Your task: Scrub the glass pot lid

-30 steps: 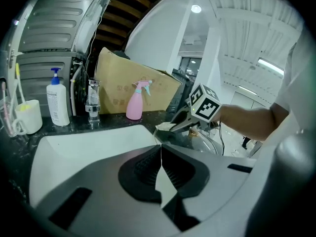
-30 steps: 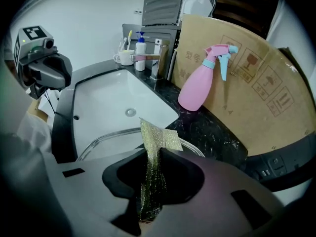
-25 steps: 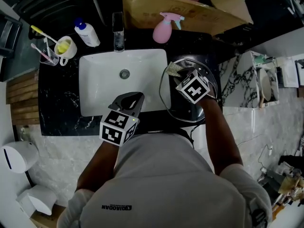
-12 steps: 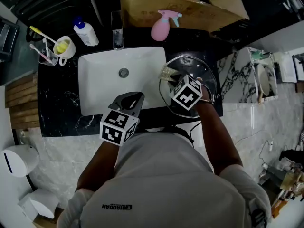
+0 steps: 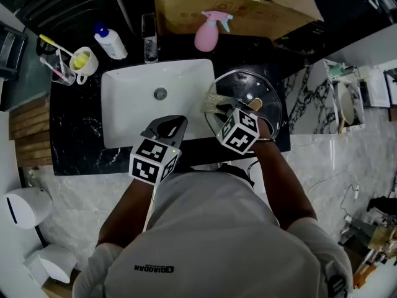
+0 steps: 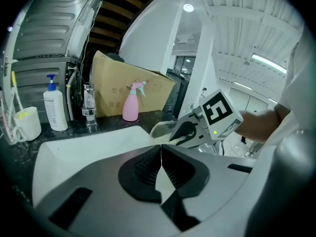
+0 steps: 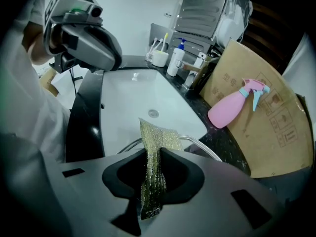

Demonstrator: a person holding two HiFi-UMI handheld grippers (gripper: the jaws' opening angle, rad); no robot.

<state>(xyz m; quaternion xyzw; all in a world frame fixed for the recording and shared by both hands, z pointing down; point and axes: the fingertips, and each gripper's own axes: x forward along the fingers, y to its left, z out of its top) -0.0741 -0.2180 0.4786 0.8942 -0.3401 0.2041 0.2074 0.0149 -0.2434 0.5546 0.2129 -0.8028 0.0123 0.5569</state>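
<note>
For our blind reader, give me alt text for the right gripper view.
The right gripper clamps a mesh scrubbing cloth at the rim of the glass lid, beside a white sink. A pink spray bottle stands behind.

The glass pot lid lay flat on the dark counter, just right of the white basin, its left edge reaching the basin's rim. It was round and clear, with a thin metal band around the edge and a pale knob near the middle, facing up. In the right gripper view only a curved stretch of its rim showed.

The scrubbing pad was a thin, shiny, yellow-green mesh sheet. It was pinched upright between the closed jaws of the right gripper, folded lengthwise, with its free end fanned out over the lid's left rim.
</note>
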